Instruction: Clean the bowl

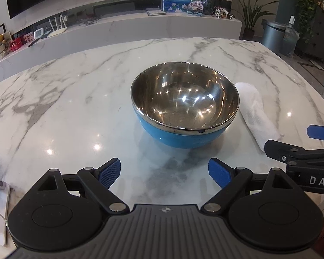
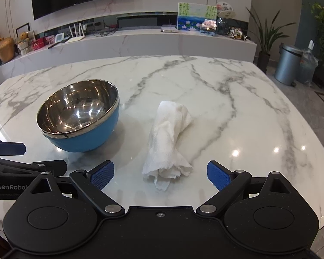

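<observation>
Steel-lined blue bowl (image 1: 184, 105) sits mid-bench (image 1: 75, 90), white rolled towel (image 2: 168, 142) just beside it. My left tool (image 1: 164, 173) and right tool (image 2: 159, 172) both gape wide, empty. Best: right pinches the roll's near end squarely, left steadies the rim.
</observation>
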Motion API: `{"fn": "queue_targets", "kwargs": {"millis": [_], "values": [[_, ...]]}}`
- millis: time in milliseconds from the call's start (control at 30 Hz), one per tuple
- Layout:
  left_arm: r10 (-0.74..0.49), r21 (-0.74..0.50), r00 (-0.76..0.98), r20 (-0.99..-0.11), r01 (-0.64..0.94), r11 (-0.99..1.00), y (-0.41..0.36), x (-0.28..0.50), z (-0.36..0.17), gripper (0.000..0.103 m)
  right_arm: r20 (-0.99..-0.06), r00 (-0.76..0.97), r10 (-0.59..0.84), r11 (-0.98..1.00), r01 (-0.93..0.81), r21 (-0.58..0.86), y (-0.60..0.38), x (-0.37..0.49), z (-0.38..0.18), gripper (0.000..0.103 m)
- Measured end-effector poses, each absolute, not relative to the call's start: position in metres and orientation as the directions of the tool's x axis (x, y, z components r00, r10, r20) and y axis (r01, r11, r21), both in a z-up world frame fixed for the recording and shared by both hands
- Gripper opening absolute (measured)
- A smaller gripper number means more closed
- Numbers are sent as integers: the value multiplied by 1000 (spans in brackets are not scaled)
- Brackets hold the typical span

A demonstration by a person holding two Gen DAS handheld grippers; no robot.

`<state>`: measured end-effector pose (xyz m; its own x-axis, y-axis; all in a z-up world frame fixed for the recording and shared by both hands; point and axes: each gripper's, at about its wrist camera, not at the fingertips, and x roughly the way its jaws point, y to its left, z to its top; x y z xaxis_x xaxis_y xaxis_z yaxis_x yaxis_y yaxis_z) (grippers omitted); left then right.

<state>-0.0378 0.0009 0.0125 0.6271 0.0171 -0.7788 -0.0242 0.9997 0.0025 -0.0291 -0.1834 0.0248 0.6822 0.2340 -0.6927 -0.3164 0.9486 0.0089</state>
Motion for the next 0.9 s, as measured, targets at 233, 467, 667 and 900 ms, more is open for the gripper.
{"fn": "queue_targets", "kwargs": {"millis": [233,467,667,900], "values": [[14,-14,620,-785,-40,999,2,-36,11,89,-699,677,231,947,-322,2,-183,-29,23,92],[22,1,610,-792,-35,999,-2,-34,8,89,-704,672,230,945,-326,-2,-182,-29,20,92],[31,15,604,-796,-31,999,-4,-34,6,89,-707,669,231,945,-328,-3,-182,-29,20,92],[41,32,603,-797,-25,999,-7,-33,4,89,-710,665,231,946,-325,4,-183,-28,19,92]]}}
